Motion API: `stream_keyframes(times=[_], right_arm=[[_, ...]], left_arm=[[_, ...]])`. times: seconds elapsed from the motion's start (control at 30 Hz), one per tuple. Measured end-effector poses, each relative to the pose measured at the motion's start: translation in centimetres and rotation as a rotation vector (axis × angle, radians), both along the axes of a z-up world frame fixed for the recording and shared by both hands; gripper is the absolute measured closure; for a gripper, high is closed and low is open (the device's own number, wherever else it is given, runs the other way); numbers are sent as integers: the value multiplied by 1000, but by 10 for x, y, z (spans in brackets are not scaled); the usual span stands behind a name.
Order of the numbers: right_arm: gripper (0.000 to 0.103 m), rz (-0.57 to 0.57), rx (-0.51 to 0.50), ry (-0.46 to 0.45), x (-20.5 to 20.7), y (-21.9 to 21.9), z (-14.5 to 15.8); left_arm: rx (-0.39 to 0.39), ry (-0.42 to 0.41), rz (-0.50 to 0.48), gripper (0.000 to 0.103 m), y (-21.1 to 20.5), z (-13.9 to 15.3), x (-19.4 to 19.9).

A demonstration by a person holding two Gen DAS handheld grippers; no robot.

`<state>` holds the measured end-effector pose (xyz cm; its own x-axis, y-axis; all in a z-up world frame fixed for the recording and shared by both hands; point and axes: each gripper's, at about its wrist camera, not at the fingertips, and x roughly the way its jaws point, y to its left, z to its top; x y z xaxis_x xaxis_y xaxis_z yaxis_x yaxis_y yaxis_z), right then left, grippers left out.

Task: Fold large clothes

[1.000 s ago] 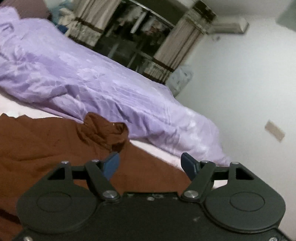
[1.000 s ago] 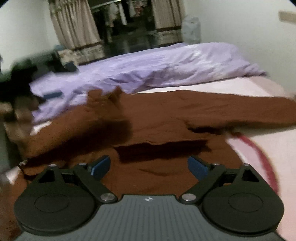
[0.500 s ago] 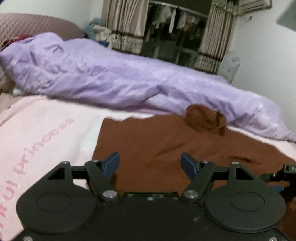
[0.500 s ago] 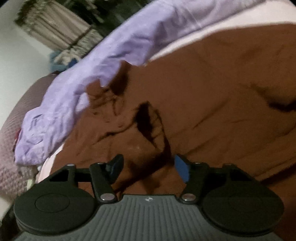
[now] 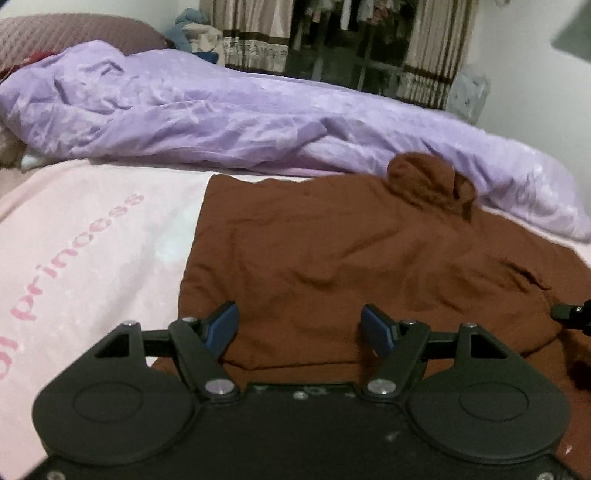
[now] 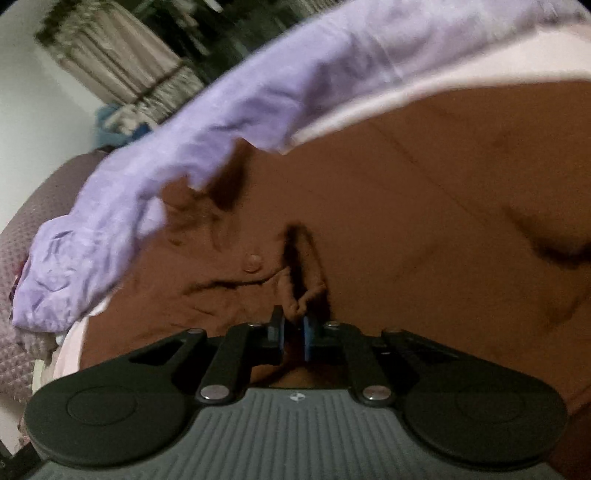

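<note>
A large brown garment (image 5: 332, 251) lies spread on the bed, its bunched collar (image 5: 428, 181) against the purple duvet. My left gripper (image 5: 299, 326) is open and empty, low over the garment's near left edge. My right gripper (image 6: 293, 328) is shut on a pinched fold of the brown garment (image 6: 406, 229) near a button (image 6: 252, 263). A part of the right gripper shows at the right edge of the left wrist view (image 5: 570, 314).
A crumpled purple duvet (image 5: 207, 110) lies along the far side of the bed and shows in the right wrist view (image 6: 207, 136). A pink sheet with lettering (image 5: 81, 240) is left of the garment. Curtains (image 5: 251, 33) and a white wall (image 5: 535, 92) stand behind.
My right gripper has closed its fingers on a fold of the brown garment. My left gripper has stayed open and has shifted slightly over the garment's left part.
</note>
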<state>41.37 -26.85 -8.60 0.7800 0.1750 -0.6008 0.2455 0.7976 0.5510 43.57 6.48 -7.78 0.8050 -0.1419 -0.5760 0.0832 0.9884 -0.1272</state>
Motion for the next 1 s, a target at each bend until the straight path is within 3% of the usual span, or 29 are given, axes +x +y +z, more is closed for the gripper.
stream_keyframes(times=[0.07,0.17,0.27,0.4,0.53,0.73,0.87,1.0], right_arm=[[90,-1,39,-16,-4,-4,-7],[72,-23,24,-27,-12,-4,5],[71,-47,-90,-101,-26,3,29],[71,20,-207,-204,-32,25,51],[71,70,-237,-171,-13,40,46],[75,49,-233,-68,0,38,13],[79,42,-220,-91,-4,32,2],[73,47,-160,-106,-15,20,12]], left_arm=[[27,-6,-13,29,-2,1,-1],[15,-8,-28,29,-1,12,-6],[-25,-26,-33,29,3,28,-9],[-6,-44,-10,29,1,39,-5],[8,-9,-5,29,-3,27,2],[45,28,-12,29,-10,0,8],[59,30,-10,28,-14,-2,10],[52,42,-11,28,-15,9,11]])
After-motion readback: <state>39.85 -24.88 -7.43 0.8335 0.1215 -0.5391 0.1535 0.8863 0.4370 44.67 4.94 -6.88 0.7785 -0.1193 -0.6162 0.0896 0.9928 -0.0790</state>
